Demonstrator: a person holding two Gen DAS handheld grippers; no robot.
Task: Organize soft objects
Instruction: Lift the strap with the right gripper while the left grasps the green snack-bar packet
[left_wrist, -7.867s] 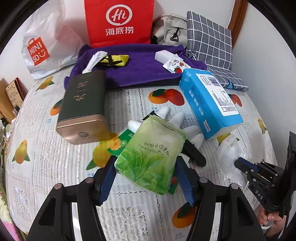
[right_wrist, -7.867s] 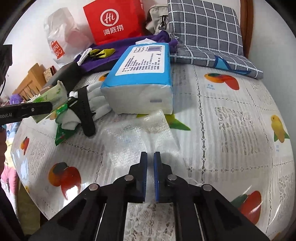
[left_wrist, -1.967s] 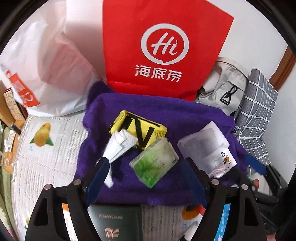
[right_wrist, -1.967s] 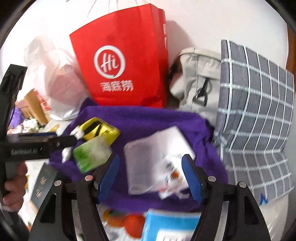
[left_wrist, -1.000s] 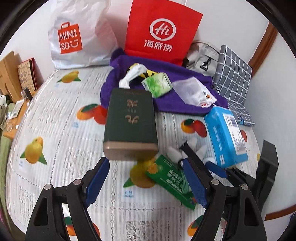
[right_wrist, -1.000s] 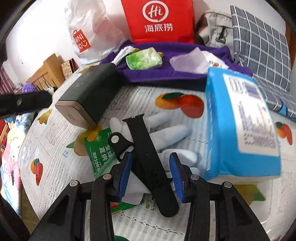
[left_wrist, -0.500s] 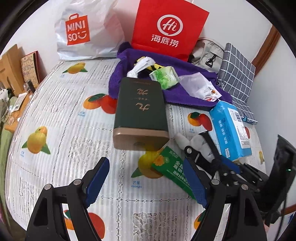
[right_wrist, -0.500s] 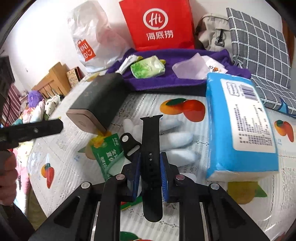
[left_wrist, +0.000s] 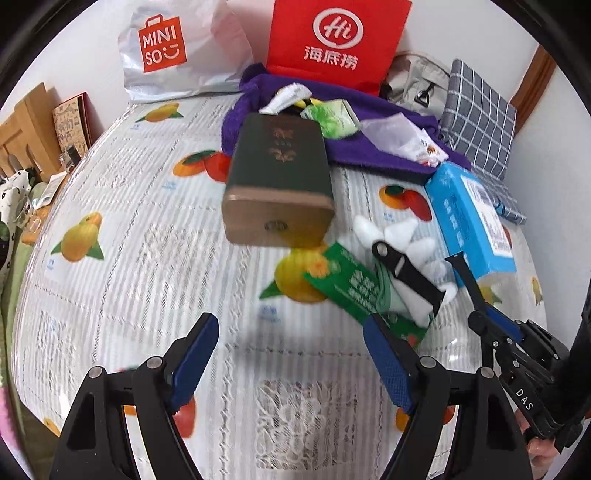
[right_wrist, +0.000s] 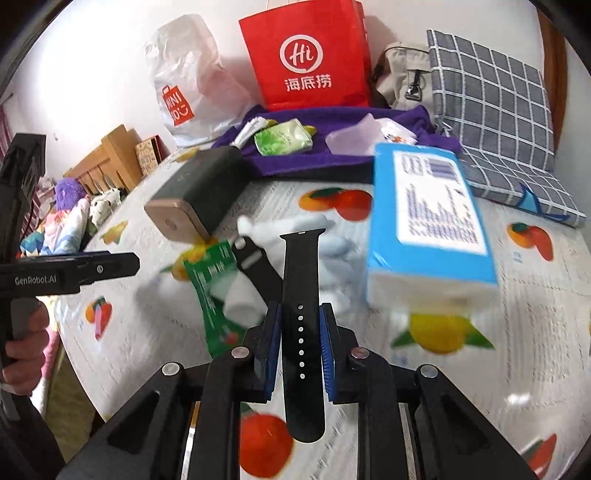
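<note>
Since a second ago the right gripper (right_wrist: 300, 334) has clamped its blue pads on the black watch strap (right_wrist: 301, 291) and lifted it clear of the white glove (right_wrist: 332, 243); the other strap half (right_wrist: 255, 264) lies on the glove at ten o'clock. The left gripper (left_wrist: 291, 356) hangs wide and empty over bare tablecloth (left_wrist: 147, 258). The green packet (left_wrist: 351, 284) lies at one o'clock of it, the dark tin (left_wrist: 280, 177) at twelve, the blue tissue pack (left_wrist: 472, 218) at two. The table's open room lies toward nine o'clock.
</note>
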